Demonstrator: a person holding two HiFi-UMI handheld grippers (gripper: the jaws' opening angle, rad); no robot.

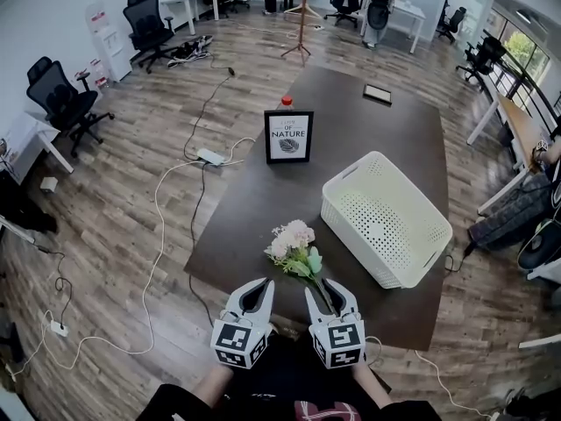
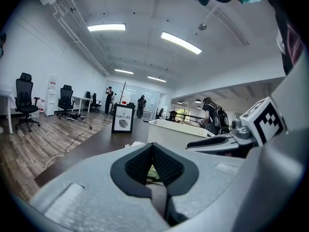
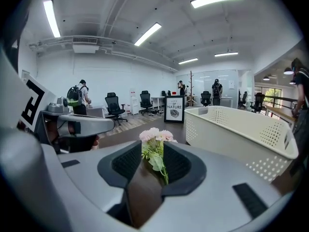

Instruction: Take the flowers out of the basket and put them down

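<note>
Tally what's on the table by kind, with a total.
Flowers: 1 bunch
Basket: 1
Framed sign: 1
Bottle: 1
Tablet: 1
Total: 5

The flowers (image 1: 294,246) lose the lower end of their stems between the jaws of the right gripper (image 1: 324,286) in the head view. From the left gripper view only a green sliver of them peeps past the pads (image 2: 137,166) of the left gripper (image 2: 152,145). Behind the framed sign (image 1: 288,136) a red-capped bottle (image 1: 286,101) shows just its top, the flat dark thing (image 1: 378,94) at the far end of the table (image 1: 254,209) is too small to name, the person's forearms (image 1: 209,382) run off the bottom edge, and in the right gripper view the lower wall of the white basket (image 3: 241,129) drops behind that gripper's grey body.
</note>
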